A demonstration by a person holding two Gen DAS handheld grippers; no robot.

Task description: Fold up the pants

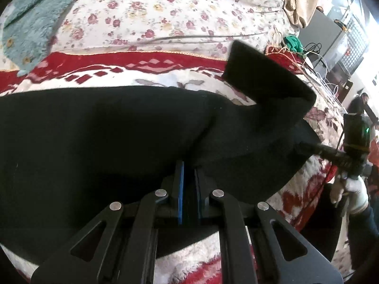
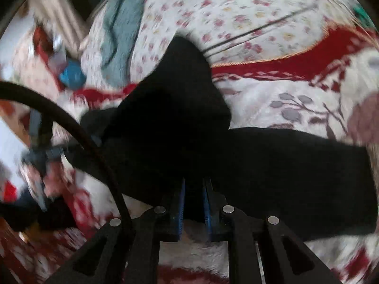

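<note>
black pants pinched at both ends

black pants (image 1: pixel 106 142) lie across the red-and-white fleece blanket (image 1: pixel 165 71), one leg end flipped up toward 1 o'clock. my left gripper (image 1: pixel 188 165) has its blue pads nearly together, pinching the cloth edge at 6 o'clock. my right gripper (image 2: pixel 194 182), blurred in its own view, nips a thicker fold of the same pants (image 2: pixel 260 165) between narrowly parted pads. at 3 o'clock in the left view i see a white-gloved hand (image 1: pixel 353 191). a teal towel (image 1: pixel 30 19) sits at 10 o'clock on the floral sheet (image 1: pixel 189 7).

Fingers' (image 1: pixel 181 172) tips buried in pants (image 1: pixel 94 142).
</note>
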